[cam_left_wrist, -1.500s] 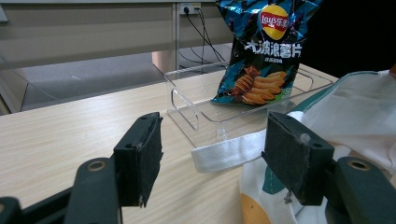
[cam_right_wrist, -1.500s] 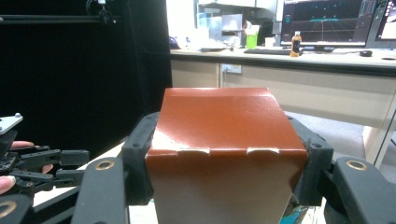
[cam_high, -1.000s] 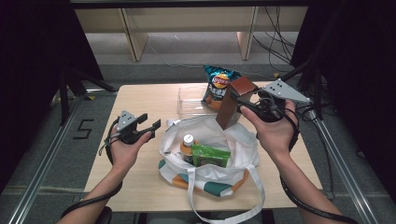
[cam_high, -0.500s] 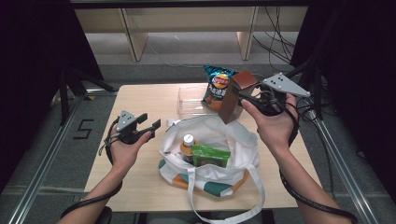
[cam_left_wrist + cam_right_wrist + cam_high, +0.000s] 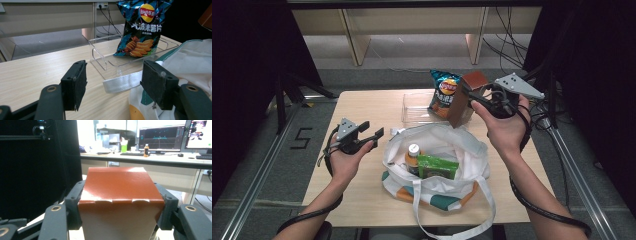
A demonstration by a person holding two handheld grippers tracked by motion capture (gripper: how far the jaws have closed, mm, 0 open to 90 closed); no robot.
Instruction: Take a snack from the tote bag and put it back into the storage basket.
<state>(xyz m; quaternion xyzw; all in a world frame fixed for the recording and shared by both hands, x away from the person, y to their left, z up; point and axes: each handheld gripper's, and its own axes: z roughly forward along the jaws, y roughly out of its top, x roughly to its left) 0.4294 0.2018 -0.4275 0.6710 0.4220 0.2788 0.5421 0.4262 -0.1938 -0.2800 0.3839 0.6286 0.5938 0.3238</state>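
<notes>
The right gripper [image 5: 472, 100] clamps a brown carton [image 5: 464, 97], held in the air above the clear plastic tray [image 5: 412, 107] and just in front of the Lay's chip bag [image 5: 443, 92] standing in it. Nearer the person than the tray, a white tote bag [image 5: 462, 150] holds a capped bottle [image 5: 413, 151] and a green packet [image 5: 437, 166]. The left gripper [image 5: 374, 135], left of the tote, stands with jaws apart and empty.
</notes>
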